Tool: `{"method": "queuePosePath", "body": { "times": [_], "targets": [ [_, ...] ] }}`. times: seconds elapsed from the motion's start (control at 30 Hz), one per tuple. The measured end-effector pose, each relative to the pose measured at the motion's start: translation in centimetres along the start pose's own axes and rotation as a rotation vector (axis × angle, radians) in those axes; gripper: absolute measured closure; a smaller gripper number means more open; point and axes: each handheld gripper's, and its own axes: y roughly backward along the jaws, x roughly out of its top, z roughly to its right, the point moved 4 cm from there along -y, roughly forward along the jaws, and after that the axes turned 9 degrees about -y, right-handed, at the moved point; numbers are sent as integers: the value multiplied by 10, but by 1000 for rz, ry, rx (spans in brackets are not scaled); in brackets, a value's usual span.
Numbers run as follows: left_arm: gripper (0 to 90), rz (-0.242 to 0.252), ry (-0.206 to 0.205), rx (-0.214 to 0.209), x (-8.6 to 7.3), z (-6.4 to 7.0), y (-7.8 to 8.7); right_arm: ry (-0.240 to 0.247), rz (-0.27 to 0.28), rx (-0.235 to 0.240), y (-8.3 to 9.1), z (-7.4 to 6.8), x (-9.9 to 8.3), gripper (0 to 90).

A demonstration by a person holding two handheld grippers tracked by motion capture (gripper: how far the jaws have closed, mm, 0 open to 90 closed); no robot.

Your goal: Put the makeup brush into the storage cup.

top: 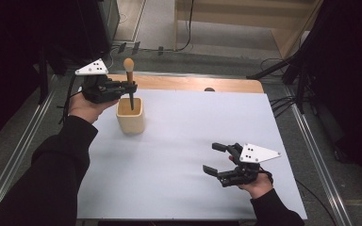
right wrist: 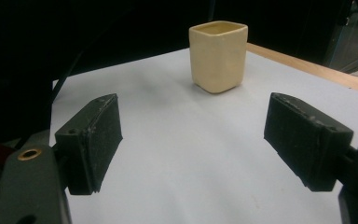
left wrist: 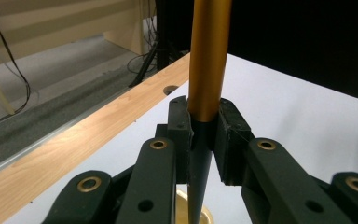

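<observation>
A makeup brush (top: 130, 81) with a tan bristle head, gold ferrule and black pointed handle stands upright, its tip down inside a cream square cup (top: 130, 116). My left gripper (top: 127, 88) is shut on the brush (left wrist: 207, 70) just where gold meets black, above the cup (left wrist: 200, 215). My right gripper (top: 213, 158) rests open near the front right of the white mat, nothing between its pads (right wrist: 95, 140). The cup (right wrist: 218, 56) stands well ahead of the right gripper (right wrist: 191, 144).
A white mat (top: 193, 136) covers the wooden table (top: 193, 83), whose bare strip shows along the far edge with a small round hole (top: 209, 89). Cables and dark stands lie on the floor beyond and to the right.
</observation>
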Motion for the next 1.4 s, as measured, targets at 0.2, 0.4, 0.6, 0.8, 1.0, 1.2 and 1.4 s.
{"method": "queuePosePath", "body": {
  "times": [0.2, 0.4, 0.6, 0.8, 1.0, 1.2, 1.4],
  "targets": [
    [789, 8, 24, 7, -5, -3, -3, 7, 20, -26, 11, 3, 0, 197],
    [789, -12, 12, 16, -12, -3, -10, 6, 28, -45, 20, 9, -2, 197],
    [789, -22, 8, 17, -21, -4, -15, 20, 19, -44, 26, 15, -5, 197],
    [788, -9, 25, 46, -29, -9, -20, 11, 27, -58, 32, 18, -5, 197],
    [787, -26, 36, 52, -38, -11, -24, 12, 34, -60, 33, 18, -4, 197],
    [784, -45, 58, 55, -46, -12, -26, 11, 30, -58, 32, 18, -4, 197],
    [782, -58, 81, 48, -51, -14, -25, 8, 29, -57, 32, 17, -4, 197]
  ]
}}
